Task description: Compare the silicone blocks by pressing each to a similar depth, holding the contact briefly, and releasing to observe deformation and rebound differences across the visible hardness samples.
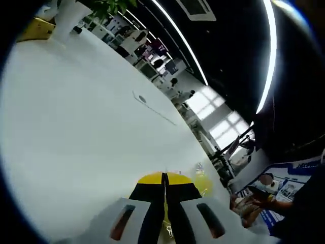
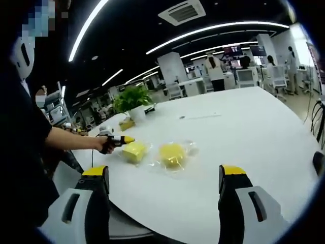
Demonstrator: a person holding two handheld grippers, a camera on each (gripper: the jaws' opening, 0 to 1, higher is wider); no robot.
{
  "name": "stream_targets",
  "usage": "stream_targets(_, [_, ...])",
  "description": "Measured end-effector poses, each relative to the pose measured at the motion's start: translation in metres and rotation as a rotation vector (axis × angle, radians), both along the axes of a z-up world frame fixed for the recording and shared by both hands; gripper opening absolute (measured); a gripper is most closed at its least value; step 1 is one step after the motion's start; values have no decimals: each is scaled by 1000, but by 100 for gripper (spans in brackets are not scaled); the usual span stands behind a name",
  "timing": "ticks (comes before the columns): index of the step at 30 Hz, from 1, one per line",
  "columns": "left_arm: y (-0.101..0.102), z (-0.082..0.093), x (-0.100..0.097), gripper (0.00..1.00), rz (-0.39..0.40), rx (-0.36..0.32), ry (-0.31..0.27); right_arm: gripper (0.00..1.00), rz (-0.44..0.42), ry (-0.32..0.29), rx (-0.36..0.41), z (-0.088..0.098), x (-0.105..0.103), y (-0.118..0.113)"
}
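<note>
Two yellow silicone blocks in clear bags lie on the white table [image 2: 244,132]: a squarish one [image 2: 134,151] and a rounder one [image 2: 172,154]. In the right gripper view my left gripper [image 2: 127,140] comes in from the left in a person's hand, jaws shut, its yellow tip against the squarish block. In the left gripper view my left gripper [image 1: 164,177] has its jaws closed together, tips down at the table, with the rounder block [image 1: 203,183] just to the right. My right gripper [image 2: 163,173] hangs open and wide above the table's near edge, short of both blocks, with nothing between its jaws.
A potted plant in a white pot [image 2: 133,104] and a small yellowish box [image 2: 126,123] stand behind the blocks. A thin cable [image 2: 200,117] lies farther out on the table. Desks, chairs and people fill the room beyond.
</note>
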State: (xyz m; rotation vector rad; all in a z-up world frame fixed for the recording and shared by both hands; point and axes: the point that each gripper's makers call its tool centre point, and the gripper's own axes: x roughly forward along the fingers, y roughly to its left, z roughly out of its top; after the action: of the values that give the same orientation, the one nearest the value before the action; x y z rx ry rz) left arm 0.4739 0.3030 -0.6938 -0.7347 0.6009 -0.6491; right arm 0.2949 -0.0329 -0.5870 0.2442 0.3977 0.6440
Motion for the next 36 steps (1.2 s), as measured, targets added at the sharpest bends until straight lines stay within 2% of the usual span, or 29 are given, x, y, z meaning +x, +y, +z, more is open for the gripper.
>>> stream_targets(3, [1, -1, 1, 0, -6, 16, -13, 82, 0, 2, -8, 1, 1, 1])
stream_targets(5, [4, -6, 4, 0, 1, 54, -10, 82, -2, 3, -11, 0, 1, -1])
stream_targets(7, [8, -12, 3, 5, -4, 98, 2, 83, -6, 1, -10, 2, 0, 0])
stream_targets(9, [12, -11, 4, 12, 3, 126, -15, 83, -8, -3, -12, 2, 0, -1])
stream_targets(11, [15, -9, 4, 14, 13, 126, -15, 83, -13, -4, -10, 2, -1, -3])
stream_targets(12, [19, -7, 4, 13, 33, 145, -20, 83, -17, -4, -10, 2, -2, -4])
stream_targets(13, [24, -6, 6, 12, 33, 204, -59, 82, -23, -6, -5, 3, -2, -5])
stream_targets(15, [28, -4, 6, 13, 39, 251, -77, 82, -31, -2, 9, 3, -2, -5])
stream_targets(20, [29, 12, 4, 39, 59, 249, -104, 83, -20, -9, -1, 2, -2, -5])
stream_targets(24, [33, 13, -9, 50, -6, 364, -151, 81, -6, -17, -32, -1, -1, -4])
stream_targets(25, [35, 17, -12, 54, -19, 415, -187, 80, 6, -3, -57, -5, -2, -5])
stream_targets(27, [36, 28, -17, 60, -46, 483, -253, 77, 14, -22, -70, -5, -1, -3])
stream_targets(28, [34, 40, -21, 63, -46, 475, -295, 78, 13, -29, -68, -3, 0, -2])
stream_targets(29, [33, 44, -23, 65, -47, 471, -305, 79, 14, -46, -64, -1, 2, 0])
stream_targets(32, [31, 72, -36, 67, -48, 481, -403, 79, 14, -73, -48, 5, 7, 5])
stream_targets(36, [27, 81, -55, 71, -65, 504, -443, 77, 42, -82, -52, 4, 12, 14])
